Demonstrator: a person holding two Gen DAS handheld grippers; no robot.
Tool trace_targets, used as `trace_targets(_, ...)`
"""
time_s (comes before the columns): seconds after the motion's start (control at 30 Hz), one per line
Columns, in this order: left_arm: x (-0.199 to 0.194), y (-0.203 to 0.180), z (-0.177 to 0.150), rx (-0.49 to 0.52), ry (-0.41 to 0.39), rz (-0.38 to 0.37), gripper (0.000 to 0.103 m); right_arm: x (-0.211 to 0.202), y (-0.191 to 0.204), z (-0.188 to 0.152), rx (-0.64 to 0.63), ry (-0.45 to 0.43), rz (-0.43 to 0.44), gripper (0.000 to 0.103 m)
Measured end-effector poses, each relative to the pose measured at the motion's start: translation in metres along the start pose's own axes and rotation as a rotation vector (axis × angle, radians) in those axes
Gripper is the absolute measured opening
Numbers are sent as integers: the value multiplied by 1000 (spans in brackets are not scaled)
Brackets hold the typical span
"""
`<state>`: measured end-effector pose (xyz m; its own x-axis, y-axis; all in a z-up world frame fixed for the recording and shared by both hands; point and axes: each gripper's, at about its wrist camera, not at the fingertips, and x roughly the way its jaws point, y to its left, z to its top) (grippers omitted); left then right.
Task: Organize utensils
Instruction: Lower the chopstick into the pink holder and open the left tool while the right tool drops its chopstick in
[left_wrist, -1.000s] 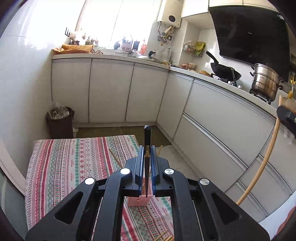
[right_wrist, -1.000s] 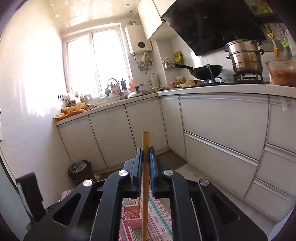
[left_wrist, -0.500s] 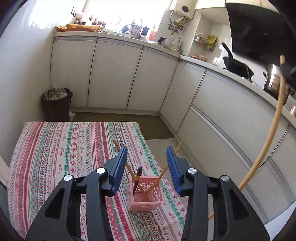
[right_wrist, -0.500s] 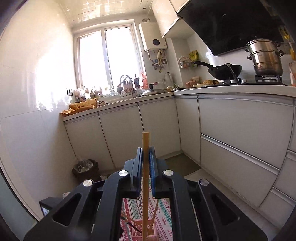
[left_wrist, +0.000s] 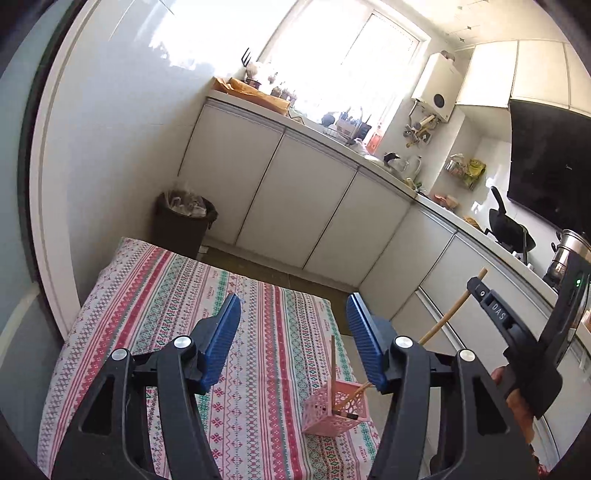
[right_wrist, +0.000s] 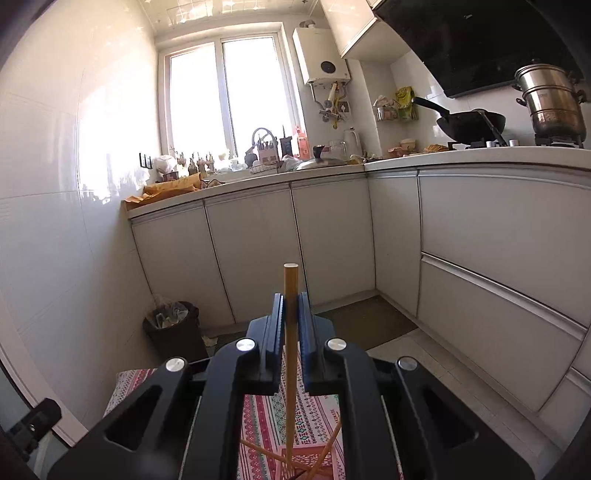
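Step in hand: dropping a chopstick (right_wrist: 290, 332) into the pink basket (left_wrist: 334, 408) on the worktop (left_wrist: 166, 295). Right tool (right_wrist: 290, 308) is clamped on it, tip in the basket mouth. Left tool (left_wrist: 293, 332) is apart, empty. Next: right tool opens to release.

Both wrist views look from above the tabletop (left_wrist: 177, 295) toward the kitchen cabinets (right_wrist: 255, 251); both share the pink basket (left_wrist: 334, 410).
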<state>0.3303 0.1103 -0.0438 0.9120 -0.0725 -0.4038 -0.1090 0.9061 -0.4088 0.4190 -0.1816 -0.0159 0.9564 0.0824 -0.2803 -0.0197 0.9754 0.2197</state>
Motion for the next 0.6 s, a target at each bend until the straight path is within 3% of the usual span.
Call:
trace_targets(0.23, 3, 15, 3, -13, 17, 29, 56, 22, 12, -28, -34, 52, -15, 10)
trace_targets(0.3, 2, 17, 4, -12, 16, 34, 56, 24, 15, -33, -46, 65, -18, 31)
trace_targets(0.37, 1, 19, 5, -13, 16, 36, 57, 21, 16, -34, -35, 50, -30, 70)
trace_targets(0.43, 1, 18, 6, -12, 20, 39, 58, 14, 15, -32, -16, 25, -38, 75)
trace_targets(0.53, 2, 16, 5, -5, 31, 38, 62, 10, 14, -24, -14, 40, -58, 91)
trace_targets(0.6, 1, 14, 4, 4, 35, 35, 63, 5, 12, -18, -12, 43, -95, 93)
